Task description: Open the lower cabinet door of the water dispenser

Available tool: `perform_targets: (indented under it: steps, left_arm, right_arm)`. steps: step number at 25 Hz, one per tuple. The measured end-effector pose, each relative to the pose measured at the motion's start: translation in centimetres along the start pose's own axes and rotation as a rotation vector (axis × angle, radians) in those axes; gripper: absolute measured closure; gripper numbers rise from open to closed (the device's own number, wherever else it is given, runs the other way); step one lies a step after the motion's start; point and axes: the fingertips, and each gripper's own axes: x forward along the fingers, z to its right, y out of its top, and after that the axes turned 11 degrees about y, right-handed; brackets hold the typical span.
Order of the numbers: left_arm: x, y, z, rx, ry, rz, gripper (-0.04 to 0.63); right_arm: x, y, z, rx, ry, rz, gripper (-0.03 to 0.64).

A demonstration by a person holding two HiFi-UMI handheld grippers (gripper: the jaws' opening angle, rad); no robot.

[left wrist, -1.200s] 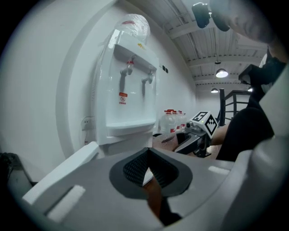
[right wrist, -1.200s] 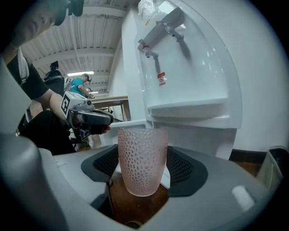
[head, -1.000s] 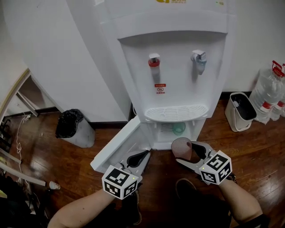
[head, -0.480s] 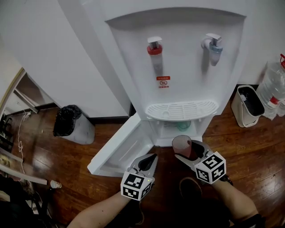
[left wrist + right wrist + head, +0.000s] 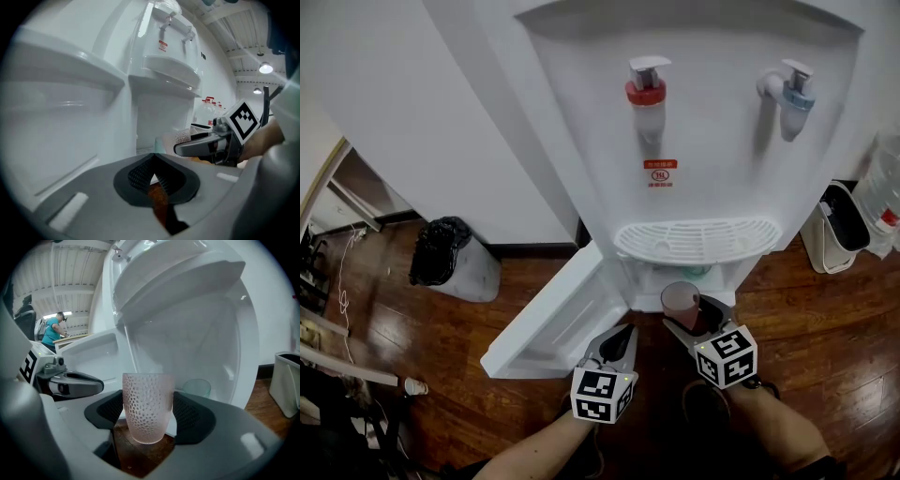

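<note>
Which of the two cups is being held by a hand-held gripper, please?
The pink dimpled cup, in the right hand-held gripper; the pale green cup stands free inside the cabinet.

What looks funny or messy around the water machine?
Nothing is spilled or broken. The water dispenser has its lower cabinet door swung wide open, and a pale green cup sits inside.
</note>
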Motion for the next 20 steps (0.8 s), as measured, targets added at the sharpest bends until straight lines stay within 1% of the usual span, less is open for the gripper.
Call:
perform_targets:
  steps: [2, 5, 6, 8, 11, 13, 15, 20]
  left_arm:
    - [0.2, -0.2, -0.6, 0.007, 0.016, -0.001, 0.580]
    - [0.5, -1.0, -1.0, 0.054, 0.017, -0.028, 0.580]
    - [0.6, -1.3, -1.2, 0.056, 0.019, -0.036, 0.580]
    - [0.8, -1.9, -1.5, 0.027, 0.020, -0.053, 0.580]
    - [1.1, -3.0, -1.5, -0.011, 0.010, -0.078, 0.580]
    - [1.2, -3.8, -1.3, -0.009, -0.004, -0.089, 0.580]
    - [1.2, -4.5, -1.4, -0.001, -0.012, -0.091, 0.580]
    - [1.5, -5.0, -1.6, -0.022, -0.023, -0.103, 0.580]
  right_arm:
    - [0.9, -0.5, 0.6, -0.008, -0.014, -0.012, 0.282]
    - [2.5, -1.3, 1.6, -0.020, -0.037, -0.036, 0.282]
    - [3.0, -1.5, 1.9, -0.015, -0.044, -0.039, 0.282]
    - [3.8, -2.0, 2.6, -0.002, -0.059, -0.042, 0.282]
    - [4.8, -2.5, 3.4, -0.024, -0.079, -0.046, 0.282]
    - [5.6, -2.8, 3.8, -0.036, -0.095, -0.052, 0.282]
    - [6.5, -3.1, 4.2, -0.025, -0.100, -0.053, 0.282]
    - [8.5, -3.0, 5.3, -0.051, -0.140, -0.060, 0.282]
